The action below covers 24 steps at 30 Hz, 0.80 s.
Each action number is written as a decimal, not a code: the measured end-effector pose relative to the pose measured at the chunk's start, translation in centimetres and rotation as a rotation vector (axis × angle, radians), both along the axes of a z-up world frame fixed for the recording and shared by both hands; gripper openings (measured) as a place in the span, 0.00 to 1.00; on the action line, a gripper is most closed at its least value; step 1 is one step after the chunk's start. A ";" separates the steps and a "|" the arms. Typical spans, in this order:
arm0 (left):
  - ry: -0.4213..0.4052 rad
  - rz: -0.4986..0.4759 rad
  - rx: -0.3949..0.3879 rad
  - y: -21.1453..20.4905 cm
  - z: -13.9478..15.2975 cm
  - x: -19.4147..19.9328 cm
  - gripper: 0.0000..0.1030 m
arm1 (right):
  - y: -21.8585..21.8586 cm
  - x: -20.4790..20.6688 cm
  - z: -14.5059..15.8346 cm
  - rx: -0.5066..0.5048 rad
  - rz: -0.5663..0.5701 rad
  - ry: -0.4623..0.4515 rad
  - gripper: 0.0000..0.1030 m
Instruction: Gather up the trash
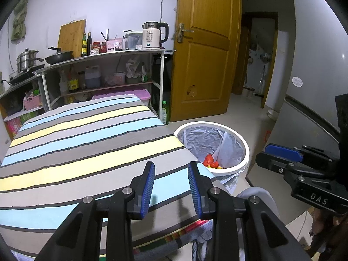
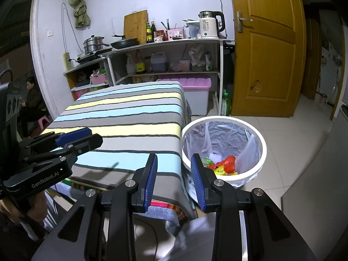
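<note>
A white round trash bin (image 1: 244,144) with a clear liner stands on the floor right of the table; it also shows in the right wrist view (image 2: 262,150). Red, yellow and green wrappers (image 2: 225,165) lie at its bottom, seen too in the left wrist view (image 1: 211,162). My left gripper (image 1: 171,169) is open and empty above the near edge of the striped tablecloth (image 1: 87,148). My right gripper (image 2: 175,162) is open and empty, over the table's right corner beside the bin. Each gripper shows in the other's view: the right one (image 1: 280,152), the left one (image 2: 78,137).
A shelf unit (image 1: 104,71) with pots, bottles and a kettle (image 1: 154,35) stands behind the table. A wooden door (image 1: 204,50) is at the back right. A pink-lidded storage box (image 2: 195,95) and a green bottle (image 2: 226,104) sit on the floor. A person (image 2: 32,102) sits far left.
</note>
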<state>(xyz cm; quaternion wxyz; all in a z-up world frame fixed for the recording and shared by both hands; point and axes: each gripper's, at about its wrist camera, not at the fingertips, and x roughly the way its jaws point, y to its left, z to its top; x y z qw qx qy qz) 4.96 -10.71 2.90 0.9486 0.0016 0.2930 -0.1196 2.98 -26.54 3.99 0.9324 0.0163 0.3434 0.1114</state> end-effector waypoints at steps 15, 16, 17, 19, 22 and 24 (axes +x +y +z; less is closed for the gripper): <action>0.001 0.010 0.008 -0.3 -0.3 0.0 0.30 | -0.2 0.1 -0.6 0.001 -0.004 0.005 0.32; 0.000 0.008 0.005 -0.3 -0.3 0.0 0.30 | -0.2 0.1 -0.7 0.001 -0.004 0.006 0.32; -0.001 0.006 0.002 -0.3 -0.4 0.0 0.30 | -0.2 0.0 -0.7 0.001 -0.004 0.006 0.32; -0.007 0.008 0.001 -0.3 -0.4 0.0 0.30 | -0.2 0.1 -0.6 0.002 -0.004 0.006 0.32; -0.010 0.007 0.000 -0.3 -0.4 0.0 0.30 | -0.3 0.0 -0.8 0.001 -0.008 0.006 0.32; -0.010 0.006 -0.002 -0.3 -0.4 0.0 0.30 | -0.4 0.0 -1.0 0.001 -0.009 0.006 0.32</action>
